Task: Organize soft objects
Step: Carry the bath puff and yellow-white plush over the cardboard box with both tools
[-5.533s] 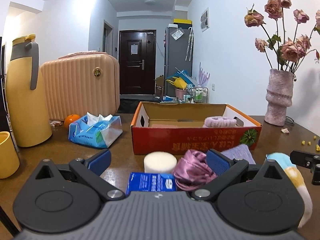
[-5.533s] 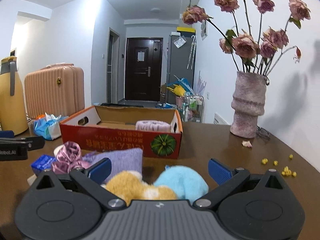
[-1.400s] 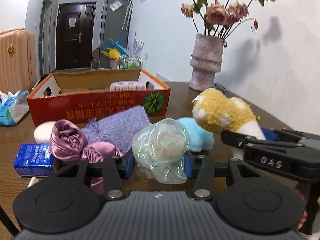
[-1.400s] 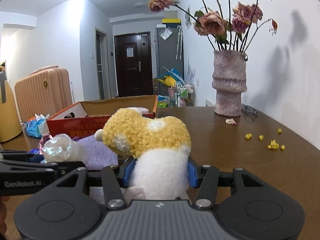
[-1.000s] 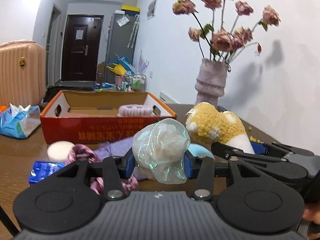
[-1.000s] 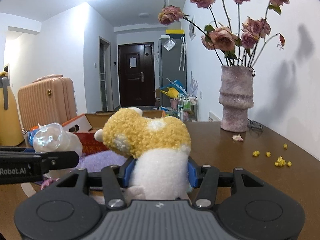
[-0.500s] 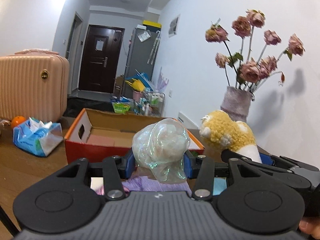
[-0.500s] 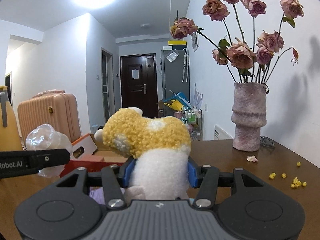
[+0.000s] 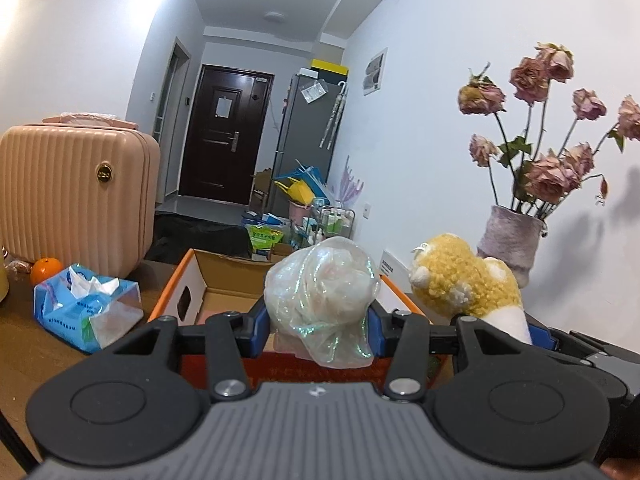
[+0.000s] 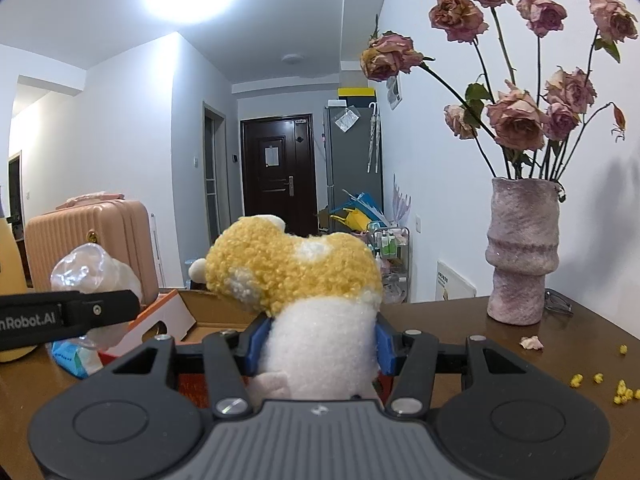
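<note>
My left gripper (image 9: pixel 318 330) is shut on a shiny translucent soft ball (image 9: pixel 324 300) and holds it above the near wall of the open red cardboard box (image 9: pixel 176 296). My right gripper (image 10: pixel 316 344) is shut on a yellow and white plush toy (image 10: pixel 296 280), held in the air to the right of the left one, near the box (image 10: pixel 160 320). The plush also shows in the left wrist view (image 9: pixel 464 280), and the shiny ball in the right wrist view (image 10: pixel 92 268). The box floor is mostly hidden behind the held things.
A blue tissue pack (image 9: pixel 86 312), an orange (image 9: pixel 46 270) and a pink suitcase (image 9: pixel 76 196) stand left of the box. A vase of dried roses (image 10: pixel 520 252) stands at the right back. Yellow crumbs (image 10: pixel 600 384) lie on the brown table (image 10: pixel 500 360).
Both grippers have risen and moved forward toward the box, each still holding its object. The items on the table have dropped out of view.
</note>
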`<action>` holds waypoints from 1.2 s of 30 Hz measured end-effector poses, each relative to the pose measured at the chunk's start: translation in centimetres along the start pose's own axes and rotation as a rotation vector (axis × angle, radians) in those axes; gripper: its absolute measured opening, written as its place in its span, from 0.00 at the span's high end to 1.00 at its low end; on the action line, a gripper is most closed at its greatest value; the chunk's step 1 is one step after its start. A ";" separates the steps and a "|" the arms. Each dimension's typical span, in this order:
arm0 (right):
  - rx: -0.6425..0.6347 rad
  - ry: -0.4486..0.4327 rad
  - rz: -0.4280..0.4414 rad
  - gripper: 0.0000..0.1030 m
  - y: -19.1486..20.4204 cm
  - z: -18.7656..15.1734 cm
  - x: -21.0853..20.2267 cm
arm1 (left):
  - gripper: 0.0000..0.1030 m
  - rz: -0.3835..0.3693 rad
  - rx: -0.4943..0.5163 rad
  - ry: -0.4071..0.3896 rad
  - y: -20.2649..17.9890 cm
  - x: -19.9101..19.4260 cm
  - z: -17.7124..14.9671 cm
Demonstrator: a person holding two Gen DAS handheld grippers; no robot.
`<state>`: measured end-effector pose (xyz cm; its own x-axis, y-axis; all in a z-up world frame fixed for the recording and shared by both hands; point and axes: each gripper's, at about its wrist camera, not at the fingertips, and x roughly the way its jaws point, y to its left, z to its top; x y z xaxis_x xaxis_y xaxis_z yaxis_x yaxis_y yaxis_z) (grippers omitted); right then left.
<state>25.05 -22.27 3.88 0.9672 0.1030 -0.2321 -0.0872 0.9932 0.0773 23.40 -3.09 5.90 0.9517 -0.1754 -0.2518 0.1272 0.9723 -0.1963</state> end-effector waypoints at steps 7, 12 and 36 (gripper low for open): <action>0.019 -0.004 0.005 0.50 0.6 1.1 3.1 | 0.54 0.035 -0.006 -0.002 1.0 2.4 0.5; 0.000 -0.002 0.004 0.50 1.3 1.5 5.0 | 0.54 0.056 -0.008 -0.002 1.6 4.2 0.9; -0.039 0.140 0.000 0.50 2.6 1.7 14.5 | 0.54 0.151 0.017 0.039 3.9 12.5 1.7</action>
<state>39.24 -18.30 2.37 0.9249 0.1068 -0.3650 -0.0988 0.9943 0.0404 36.29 -1.23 3.58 0.9488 -0.0329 -0.3142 -0.0113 0.9904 -0.1379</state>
